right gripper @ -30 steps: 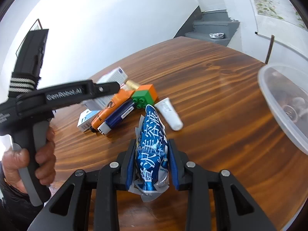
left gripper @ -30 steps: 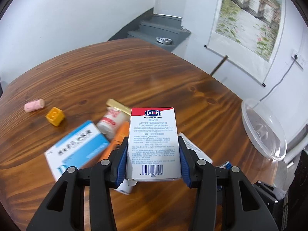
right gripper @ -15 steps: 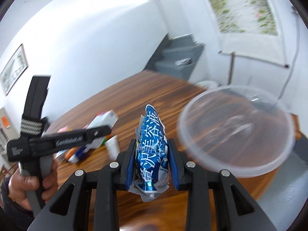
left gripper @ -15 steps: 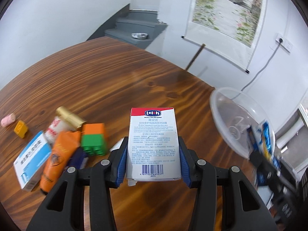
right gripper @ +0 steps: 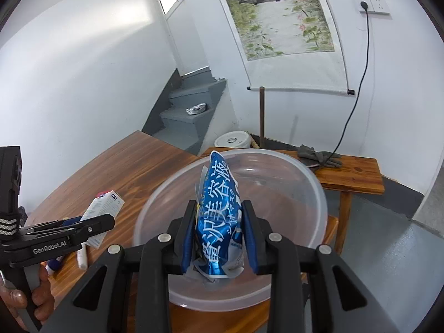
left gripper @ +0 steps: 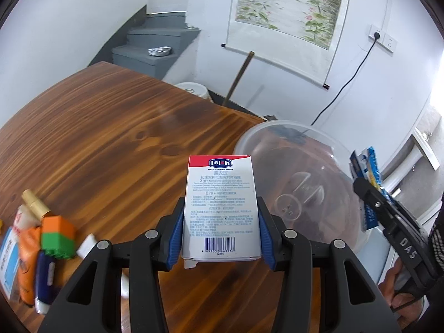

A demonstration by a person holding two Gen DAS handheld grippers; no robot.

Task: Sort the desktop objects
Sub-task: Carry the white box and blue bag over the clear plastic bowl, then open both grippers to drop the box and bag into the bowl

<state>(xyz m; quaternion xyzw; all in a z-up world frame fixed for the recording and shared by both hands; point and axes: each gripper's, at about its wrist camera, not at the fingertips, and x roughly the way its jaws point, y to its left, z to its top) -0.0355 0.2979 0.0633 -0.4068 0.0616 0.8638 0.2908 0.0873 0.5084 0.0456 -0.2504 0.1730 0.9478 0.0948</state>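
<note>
Both grippers have swung across the table toward the clear plastic bowl (right gripper: 277,177), which a second ago sat far off to the side. Nearest, the right gripper (right gripper: 219,238) pinches a blue foil sachet (right gripper: 219,211) between its blue pads, holding it right above the bowl's open mouth. Left of the bowl, the left gripper (left gripper: 222,236) clamps a white carton with a red top (left gripper: 220,208) upright, just short of the bowl's rim. Further left of the bowl on the wooden table (left gripper: 111,144) lie an orange-and-green block (left gripper: 58,236), an orange tube (left gripper: 27,255) and a gold-capped bottle (left gripper: 34,199).
</note>
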